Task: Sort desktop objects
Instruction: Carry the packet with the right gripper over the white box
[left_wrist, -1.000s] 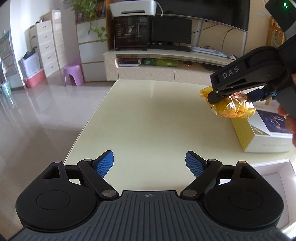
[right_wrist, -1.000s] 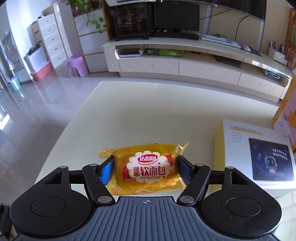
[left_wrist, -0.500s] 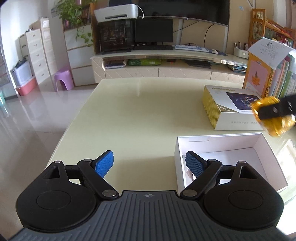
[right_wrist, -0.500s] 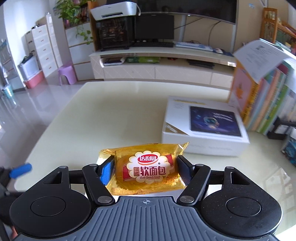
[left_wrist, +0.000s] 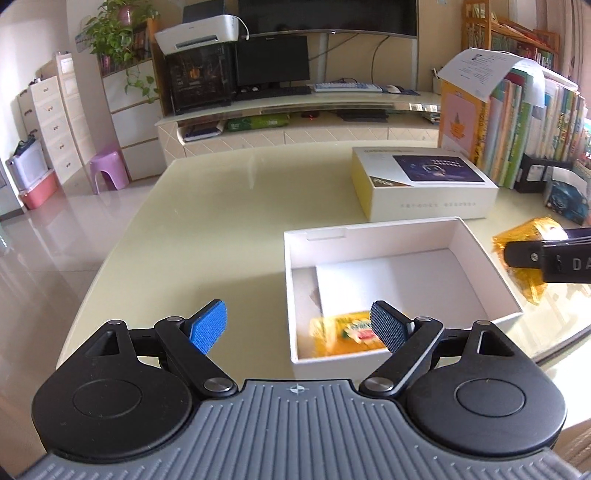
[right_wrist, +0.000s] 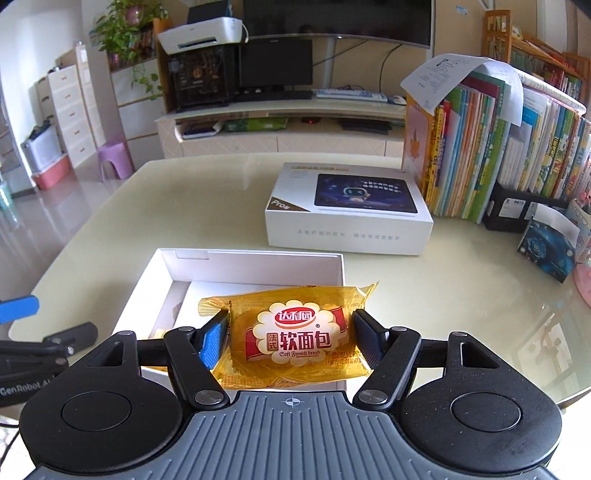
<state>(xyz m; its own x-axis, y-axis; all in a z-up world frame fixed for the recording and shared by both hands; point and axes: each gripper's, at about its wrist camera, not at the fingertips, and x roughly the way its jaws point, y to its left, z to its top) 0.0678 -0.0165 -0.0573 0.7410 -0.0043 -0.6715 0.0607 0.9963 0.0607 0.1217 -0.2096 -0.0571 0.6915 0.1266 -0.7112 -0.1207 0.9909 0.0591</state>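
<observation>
Above the near edge of the open white box, the right gripper pinched a yellow bread packet across its middle, the blue pads pressing into the wrapper on both sides. The packet hung level, label up, its far end reaching over the box's interior while the rest sat short of the near wall. From the left wrist view the same packet appeared just outside the box's right wall, so its true position relative to the rim was hard to fix. The left gripper hovered with its fingers spread and nothing between them, low by the box's near left corner. A second yellow packet already lay inside at the near end of the box.

To place this one well, the carrier would probably need to bring it fully over the bare floor at the far half of the box, clear of the packet already there, and lower it past the rim before letting the fingers part. The wrapper looked soft and crinkly, so a release from height might let it land tilted on a wall. The left gripper seemed close enough to the box to be bumped; giving it room looked wise. The boxed tablet and the row of books stood well beyond, out of the way.
</observation>
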